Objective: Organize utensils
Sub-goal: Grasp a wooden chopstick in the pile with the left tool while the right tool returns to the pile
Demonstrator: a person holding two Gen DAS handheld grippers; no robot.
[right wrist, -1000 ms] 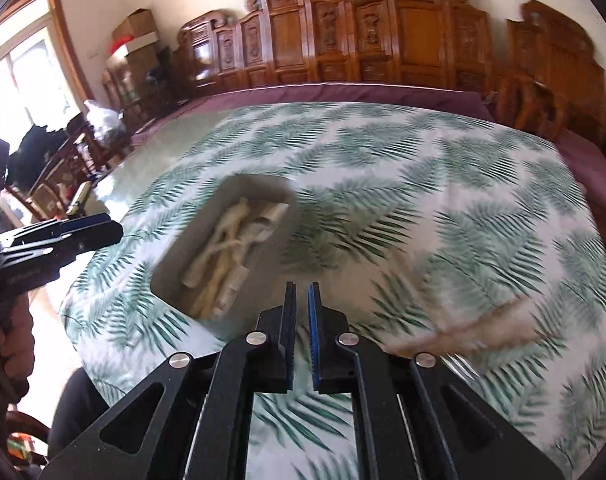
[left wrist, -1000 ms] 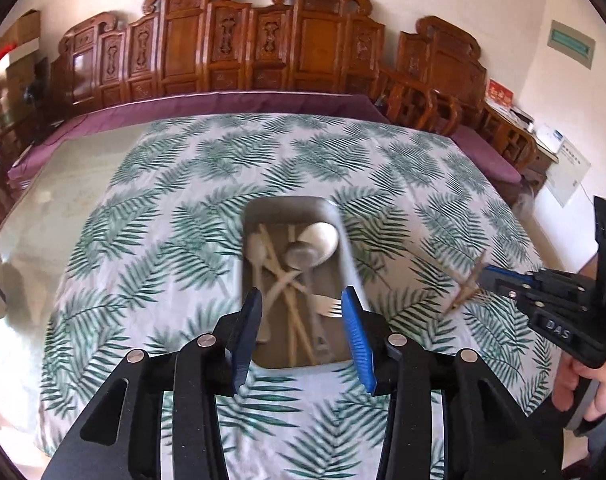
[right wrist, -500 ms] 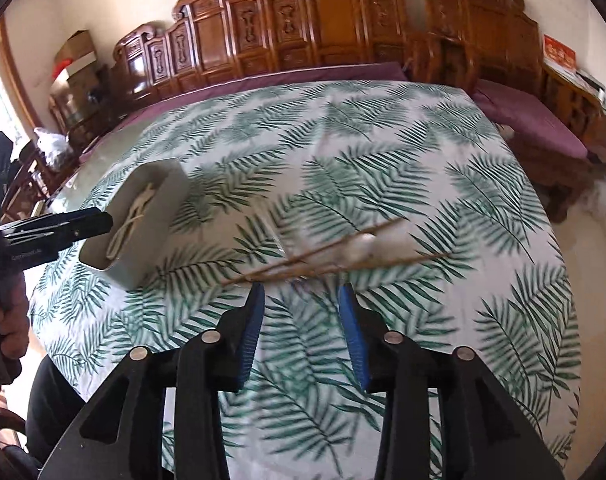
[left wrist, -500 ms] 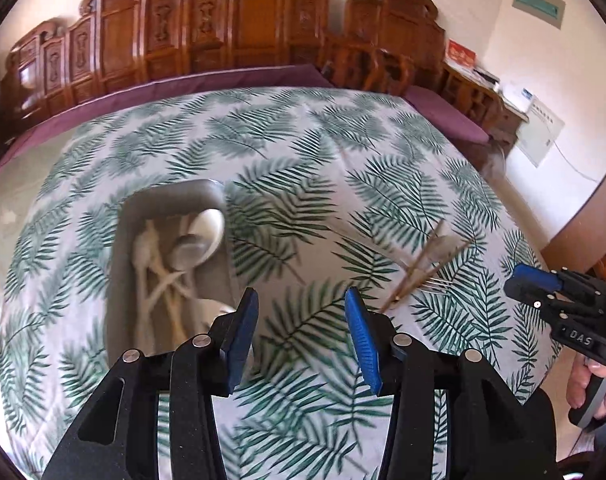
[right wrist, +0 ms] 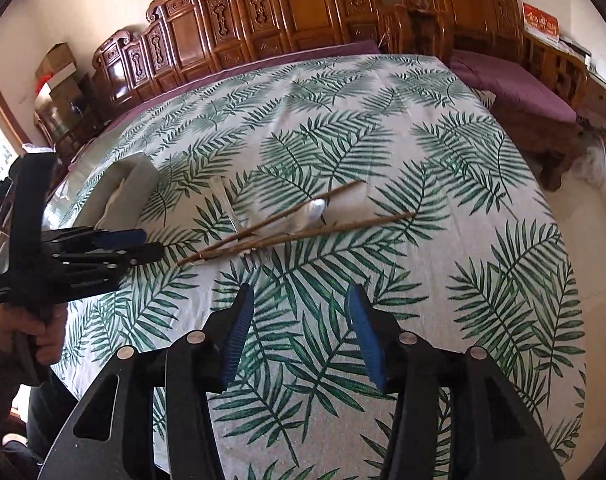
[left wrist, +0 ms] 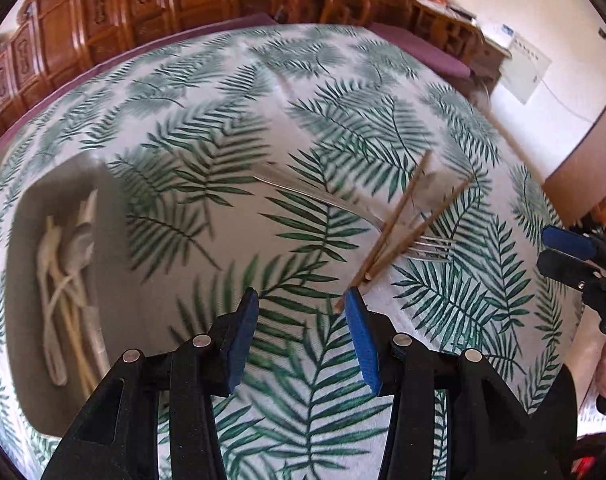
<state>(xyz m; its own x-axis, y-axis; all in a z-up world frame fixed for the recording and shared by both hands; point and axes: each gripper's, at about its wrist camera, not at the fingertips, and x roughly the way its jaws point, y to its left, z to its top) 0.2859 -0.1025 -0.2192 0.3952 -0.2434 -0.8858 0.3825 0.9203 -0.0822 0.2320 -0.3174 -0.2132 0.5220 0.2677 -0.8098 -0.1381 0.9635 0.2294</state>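
A pair of wooden chopsticks (left wrist: 407, 224) lies crossed over a metal fork (left wrist: 343, 208) and a metal spoon (right wrist: 309, 214) on the leaf-print cloth. The chopsticks (right wrist: 287, 228) also show in the right wrist view. A grey tray (left wrist: 27, 240) at the left holds several pale spoons and chopsticks. My left gripper (left wrist: 301, 300) is open and empty, its right pad close to the chopstick ends. My right gripper (right wrist: 299, 294) is open and empty, just short of the pile. It shows at the left wrist view's right edge (left wrist: 565, 250).
The round table (right wrist: 483, 240) is covered by the leaf-print cloth. Carved wooden chairs (right wrist: 303, 12) line the far side. A purple-cushioned bench (right wrist: 519, 88) stands at the right. The tray (right wrist: 131, 184) sits left of the pile, behind the left gripper (right wrist: 139, 246).
My left gripper swung right from above the tray to the chopstick ends. My right gripper went from shut to wide open and drew near the pile.
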